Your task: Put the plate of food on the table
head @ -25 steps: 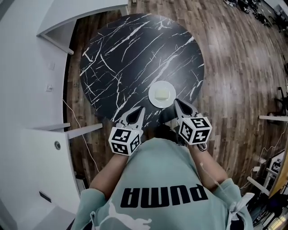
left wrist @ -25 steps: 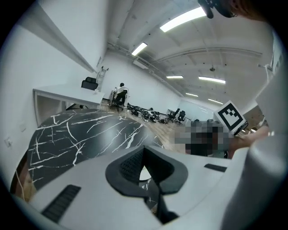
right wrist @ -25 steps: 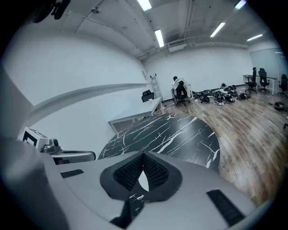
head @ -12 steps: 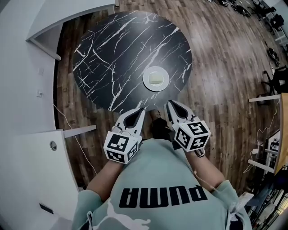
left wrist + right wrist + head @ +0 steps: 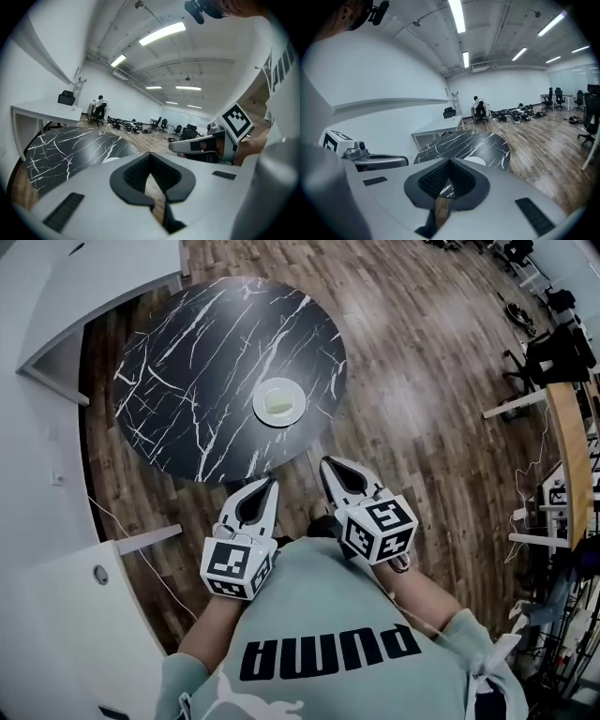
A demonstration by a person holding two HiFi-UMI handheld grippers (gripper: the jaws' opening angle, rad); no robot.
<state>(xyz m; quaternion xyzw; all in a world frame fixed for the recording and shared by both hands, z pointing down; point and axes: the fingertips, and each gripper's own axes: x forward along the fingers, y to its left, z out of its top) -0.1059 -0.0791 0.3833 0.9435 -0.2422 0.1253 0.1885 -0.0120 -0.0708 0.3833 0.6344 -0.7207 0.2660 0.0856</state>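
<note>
Wood floor (image 5: 422, 381) runs under and to the right of both my tongs. Round black marble tabletop (image 5: 187, 362) sits ahead of them, more to the left tongs' side, with its near edge just past their tips. White counter (image 5: 56, 615) is off to the left of my left tongs.

Left tongs (image 5: 269, 481): pressed together at the tips, nothing between them, held over the floor short of the tabletop. Right tongs (image 5: 328, 463): also pressed together, empty, just beside the left ones and level with them.

Small white plate (image 5: 260, 401) lies flat on the tabletop ahead of both tongs, about in line with the gap between them, apart from the tips and near the tabletop's right edge. Pale food (image 5: 279, 402) sits at the plate's middle; can't tell what kind.
</note>
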